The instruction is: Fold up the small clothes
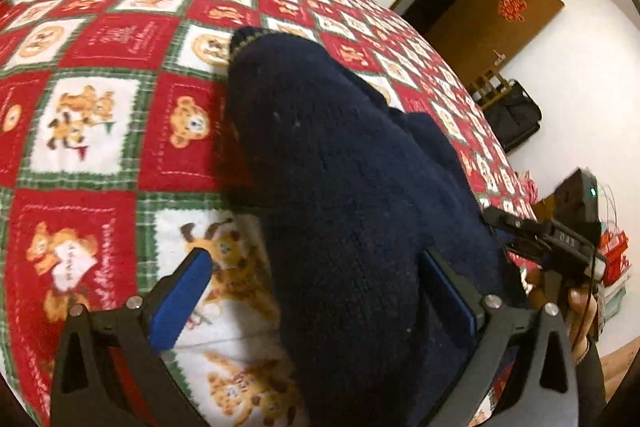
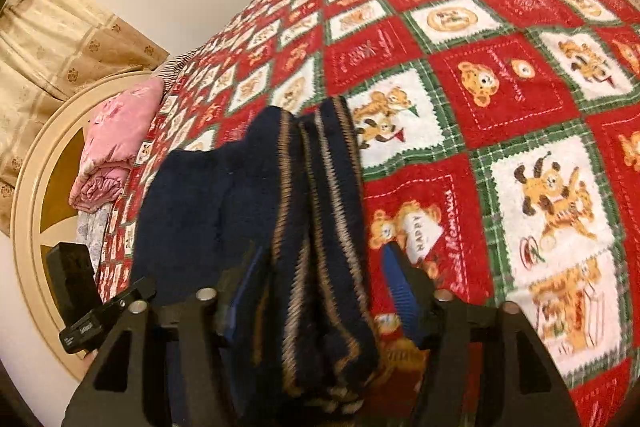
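- Navy knit sweater (image 1: 340, 167) lies bunched on the bear-print bedspread (image 1: 100, 123).
- Left gripper (image 1: 320, 291) spread wide around it.
- Right gripper (image 2: 320, 287) wide, straddling its striped hem (image 2: 320, 187).

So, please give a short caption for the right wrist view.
Right gripper open around a bunched navy knit garment with tan-striped trim, above a red teddy-bear blanket.

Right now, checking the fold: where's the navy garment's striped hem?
In the right wrist view, the striped hem stands between the open right gripper fingers, above the teddy-bear blanket.
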A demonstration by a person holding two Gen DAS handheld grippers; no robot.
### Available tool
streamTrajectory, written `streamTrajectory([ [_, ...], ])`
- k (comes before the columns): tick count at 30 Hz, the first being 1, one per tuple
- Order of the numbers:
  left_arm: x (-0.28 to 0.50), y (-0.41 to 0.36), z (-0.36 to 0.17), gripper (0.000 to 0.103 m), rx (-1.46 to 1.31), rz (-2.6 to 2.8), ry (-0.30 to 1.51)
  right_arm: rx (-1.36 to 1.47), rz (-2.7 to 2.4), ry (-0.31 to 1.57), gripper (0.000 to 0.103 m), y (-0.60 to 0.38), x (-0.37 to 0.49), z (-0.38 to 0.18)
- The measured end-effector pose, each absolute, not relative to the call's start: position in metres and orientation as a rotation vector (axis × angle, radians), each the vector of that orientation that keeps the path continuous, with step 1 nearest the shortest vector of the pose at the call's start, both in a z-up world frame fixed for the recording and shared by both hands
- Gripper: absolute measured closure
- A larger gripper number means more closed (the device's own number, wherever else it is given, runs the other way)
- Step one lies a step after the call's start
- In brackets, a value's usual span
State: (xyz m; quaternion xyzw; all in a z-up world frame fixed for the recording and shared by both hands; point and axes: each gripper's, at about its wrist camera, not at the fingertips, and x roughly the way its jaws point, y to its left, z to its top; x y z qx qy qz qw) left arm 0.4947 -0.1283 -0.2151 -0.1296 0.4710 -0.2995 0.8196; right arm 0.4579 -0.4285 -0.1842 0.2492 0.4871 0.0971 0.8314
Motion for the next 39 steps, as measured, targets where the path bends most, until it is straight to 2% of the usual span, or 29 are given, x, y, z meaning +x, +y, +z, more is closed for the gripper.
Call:
streamTrajectory([
  [1, 0.495, -0.131, -0.216, 0.0, -0.268, -0.643, 1.007, 0.56, 0.215, 1.049, 0.031, -0.431, 0.461, -0.191],
  [6, 0.501, -0.141, -0.216, 0.0, -0.23, -0.669, 1.012, 0.561, 0.273, 1.03, 0.029, -0.425, 0.467, -0.2],
  [8, 0.503, -0.145, -0.216, 0.0, -0.218, -0.677, 1.015, 0.518, 0.264, 1.034, 0.03, -0.417, 0.469, -0.201],
  [9, 0.505, -0.145, -0.217, 0.0, -0.217, -0.679, 1.016, 0.494, 0.259, 1.034, 0.035, -0.413, 0.469, -0.2],
  [10, 0.506, -0.147, -0.217, 0.003, -0.216, -0.685, 1.02, 0.47, 0.242, 1.034, 0.045, -0.409, 0.47, -0.2],
  [12, 0.505, -0.152, -0.218, 0.018, -0.219, -0.723, 1.026, 0.491, 0.207, 1.038, 0.053, -0.408, 0.471, -0.203],
  [13, 0.504, -0.153, -0.216, 0.022, -0.212, -0.722, 1.018, 0.496, 0.211, 1.034, 0.073, -0.408, 0.471, -0.202],
  [16, 0.494, -0.155, -0.205, 0.047, -0.159, -0.698, 0.963, 0.486, 0.22, 1.019, 0.077, -0.399, 0.468, -0.196],
  [17, 0.491, -0.155, -0.201, 0.052, -0.142, -0.683, 0.952, 0.473, 0.213, 1.011, 0.078, -0.396, 0.466, -0.193],
  [19, 0.486, -0.154, -0.195, 0.056, -0.126, -0.661, 0.937, 0.485, 0.21, 0.987, 0.08, -0.396, 0.461, -0.187],
  [27, 0.449, -0.136, -0.162, 0.06, -0.107, -0.611, 0.862, 0.525, 0.274, 0.91, 0.082, -0.376, 0.432, -0.152],
  [39, 0.377, -0.074, -0.129, 0.06, -0.062, -0.522, 0.786, 0.535, 0.434, 0.905, 0.082, -0.301, 0.378, -0.12],
])
